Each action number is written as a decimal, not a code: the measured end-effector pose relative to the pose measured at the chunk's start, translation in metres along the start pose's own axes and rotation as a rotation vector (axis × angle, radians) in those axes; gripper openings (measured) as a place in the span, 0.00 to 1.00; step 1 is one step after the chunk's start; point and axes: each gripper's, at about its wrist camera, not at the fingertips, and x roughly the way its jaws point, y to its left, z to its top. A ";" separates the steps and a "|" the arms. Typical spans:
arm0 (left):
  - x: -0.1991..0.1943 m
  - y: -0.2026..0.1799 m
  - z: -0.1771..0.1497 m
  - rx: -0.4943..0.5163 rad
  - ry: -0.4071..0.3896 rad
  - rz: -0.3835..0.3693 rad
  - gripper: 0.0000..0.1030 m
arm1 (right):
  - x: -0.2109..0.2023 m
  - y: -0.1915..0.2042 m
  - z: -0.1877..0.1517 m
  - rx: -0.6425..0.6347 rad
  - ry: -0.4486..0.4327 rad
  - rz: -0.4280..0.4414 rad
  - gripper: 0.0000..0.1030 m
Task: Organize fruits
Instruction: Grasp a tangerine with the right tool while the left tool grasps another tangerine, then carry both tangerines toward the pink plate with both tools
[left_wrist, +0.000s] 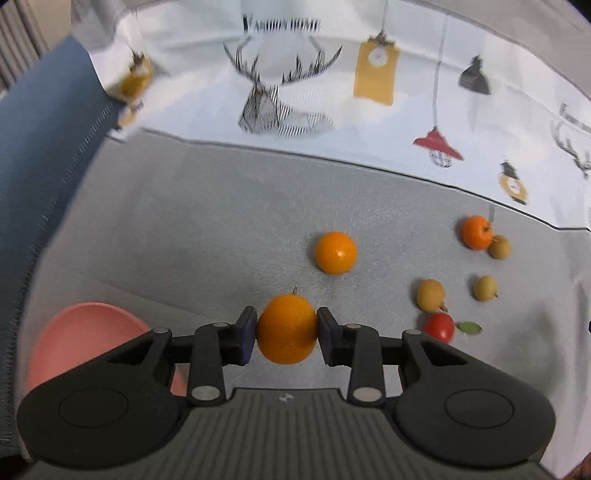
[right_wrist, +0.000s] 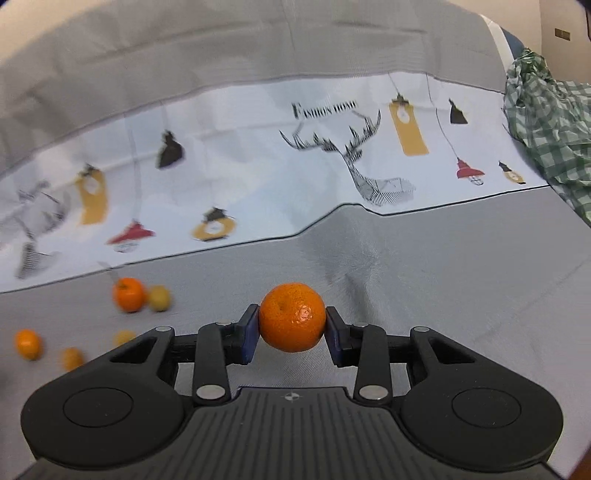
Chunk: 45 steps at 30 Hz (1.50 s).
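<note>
An oval orange (left_wrist: 287, 328) is clenched by the left gripper (left_wrist: 287, 334) beside the pink bowl (left_wrist: 85, 332), a mandarin (right_wrist: 291, 316) by the right gripper (right_wrist: 291, 326); either could be dropped if jolted

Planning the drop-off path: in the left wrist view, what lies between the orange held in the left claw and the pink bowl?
Only the claw's own finger and linkage over bare grey cloth; no fruit lies between the held orange and the pink bowl. Left wrist view.

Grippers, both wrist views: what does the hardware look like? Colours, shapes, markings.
The left gripper and right gripper look alike: matte black linkage arms with silver pivot pins, dark blue pads on the fingertips, two round black housings with circular insets, and a ribbed grey centre plate with a small crosshair mark. No cables or sleeves show.
</note>
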 end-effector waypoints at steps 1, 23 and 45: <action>-0.010 0.002 -0.003 0.007 -0.010 -0.001 0.38 | -0.015 0.001 -0.001 0.004 -0.008 0.008 0.37; -0.193 0.116 -0.126 0.016 -0.208 0.001 0.38 | -0.240 0.085 -0.048 -0.127 -0.059 0.285 0.37; -0.240 0.215 -0.274 -0.126 -0.207 -0.044 0.38 | -0.369 0.171 -0.127 -0.356 -0.008 0.549 0.37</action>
